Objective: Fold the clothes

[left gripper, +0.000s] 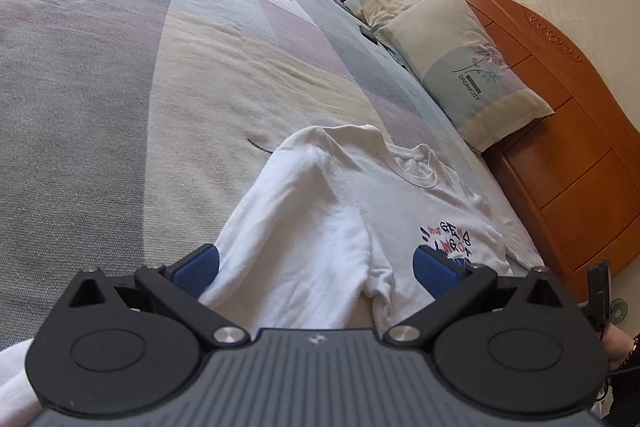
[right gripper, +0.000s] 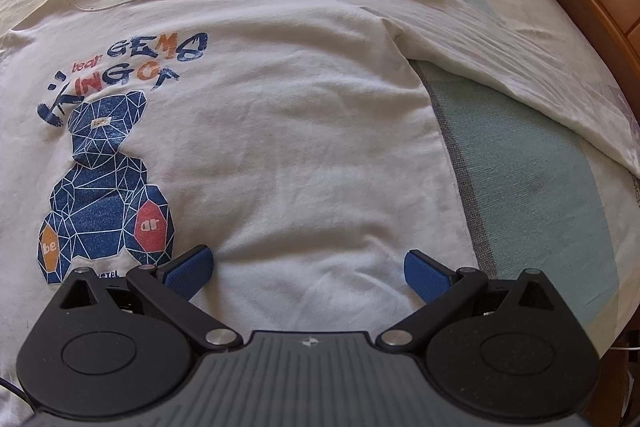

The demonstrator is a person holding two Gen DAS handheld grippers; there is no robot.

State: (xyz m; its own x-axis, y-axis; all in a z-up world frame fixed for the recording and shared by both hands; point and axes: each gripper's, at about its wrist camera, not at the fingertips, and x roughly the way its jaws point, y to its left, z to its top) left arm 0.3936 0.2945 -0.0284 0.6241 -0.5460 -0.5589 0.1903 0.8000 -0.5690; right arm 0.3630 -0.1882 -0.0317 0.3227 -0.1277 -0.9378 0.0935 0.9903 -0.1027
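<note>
Left wrist view: left gripper [left gripper: 316, 265] spread wide, empty, over a folded-in sleeve of the white sweatshirt [left gripper: 340, 211] on the bed [left gripper: 120, 87] | pillow [left gripper: 464, 67] far right by wooden headboard [left gripper: 580, 147] | right gripper [right gripper: 308, 271] spread wide, empty, above sweatshirt's near hem, blue bear print [right gripper: 104, 187] left, other sleeve [right gripper: 500, 59] stretched right

Bright soft daylight, faint shadows, sharp focus, strong fisheye warp w/ dark vignette at corners
</note>
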